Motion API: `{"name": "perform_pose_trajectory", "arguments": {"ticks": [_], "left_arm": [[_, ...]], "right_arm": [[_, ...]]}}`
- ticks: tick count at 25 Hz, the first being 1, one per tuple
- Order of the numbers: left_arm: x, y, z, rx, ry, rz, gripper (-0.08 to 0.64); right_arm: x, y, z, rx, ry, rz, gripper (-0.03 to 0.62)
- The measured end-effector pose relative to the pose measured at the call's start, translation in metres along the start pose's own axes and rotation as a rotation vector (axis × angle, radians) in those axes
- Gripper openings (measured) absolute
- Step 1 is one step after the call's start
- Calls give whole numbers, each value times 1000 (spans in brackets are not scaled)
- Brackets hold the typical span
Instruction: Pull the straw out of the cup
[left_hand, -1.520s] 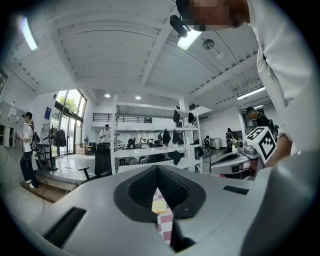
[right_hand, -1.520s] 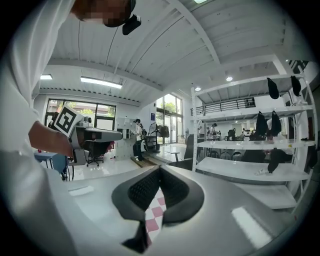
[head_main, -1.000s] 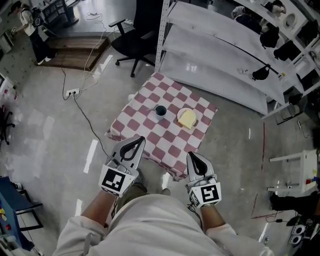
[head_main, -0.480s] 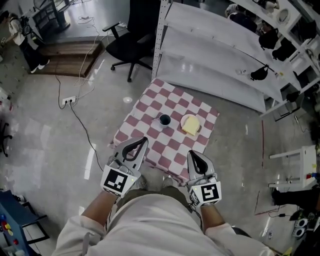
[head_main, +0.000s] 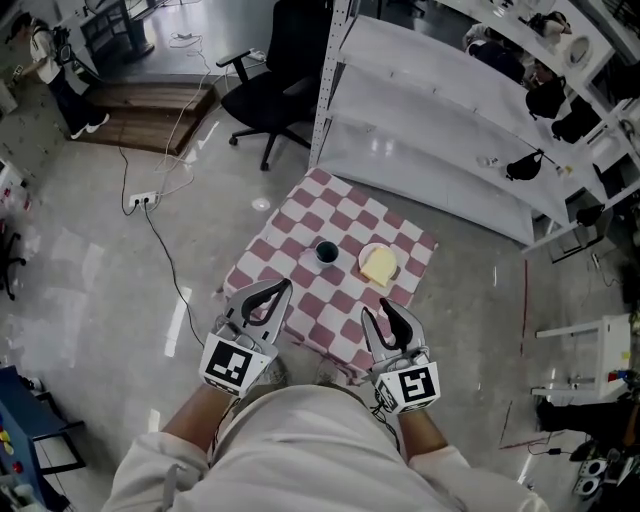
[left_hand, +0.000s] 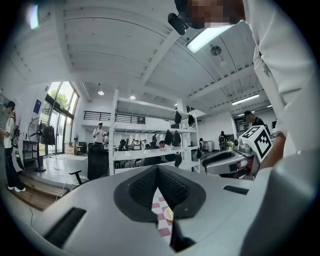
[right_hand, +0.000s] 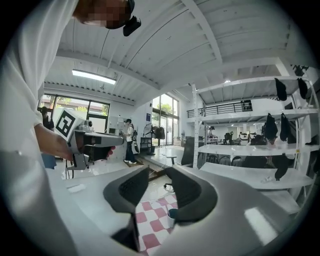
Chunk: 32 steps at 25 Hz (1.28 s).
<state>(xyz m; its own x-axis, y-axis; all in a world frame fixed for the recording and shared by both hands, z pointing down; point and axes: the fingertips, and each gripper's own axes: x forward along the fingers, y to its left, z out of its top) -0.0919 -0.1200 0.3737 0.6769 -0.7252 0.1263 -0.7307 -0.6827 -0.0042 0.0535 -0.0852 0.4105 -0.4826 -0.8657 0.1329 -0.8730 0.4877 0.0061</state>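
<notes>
A dark blue cup (head_main: 326, 251) stands near the middle of a small table with a red-and-white checked cloth (head_main: 296, 292). No straw can be made out at this distance. Both grippers hang in the air short of the table's near edge, pointing at it. My left gripper (head_main: 284, 286) has its tips touching and holds nothing; its own view shows the pads meeting (left_hand: 157, 169). The jaws of my right gripper (head_main: 380, 312) are opening, with a gap and nothing between them (right_hand: 156, 172). Beyond that gap I see the cup (right_hand: 172, 216) on the cloth (right_hand: 150, 220).
A plate with a yellow piece (head_main: 378, 266) sits right of the cup. Tall white shelving (head_main: 440, 130) stands behind the table, and a black office chair (head_main: 270, 90) to its left. A cable and power strip (head_main: 143, 184) lie on the floor at left.
The right gripper's jaws have parted from shut. Both grippers have edged forward toward the table. The left gripper's jaws look the same.
</notes>
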Motion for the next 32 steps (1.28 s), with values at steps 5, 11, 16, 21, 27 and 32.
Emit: {"name": "perform_pose_trajectory", "arguments": {"ticks": [5, 11, 16, 21, 27, 32], "left_arm": [[6, 0, 0, -15, 9, 19, 6], [9, 2, -1, -3, 16, 47, 6], [12, 5, -4, -22, 35, 60, 6], [17, 7, -10, -27, 54, 67, 6], [25, 12, -18, -39, 71, 74, 6], [35, 17, -26, -55, 85, 76, 6]], "right_arm": [[1, -3, -10, 6, 11, 45, 365], [6, -12, -31, -7, 38, 55, 370], [25, -27, -61, 0, 69, 52, 370], [58, -40, -102, -14, 128, 65, 370], [98, -51, -145, -4, 188, 82, 375], [125, -59, -185, 12, 255, 100, 381]]}}
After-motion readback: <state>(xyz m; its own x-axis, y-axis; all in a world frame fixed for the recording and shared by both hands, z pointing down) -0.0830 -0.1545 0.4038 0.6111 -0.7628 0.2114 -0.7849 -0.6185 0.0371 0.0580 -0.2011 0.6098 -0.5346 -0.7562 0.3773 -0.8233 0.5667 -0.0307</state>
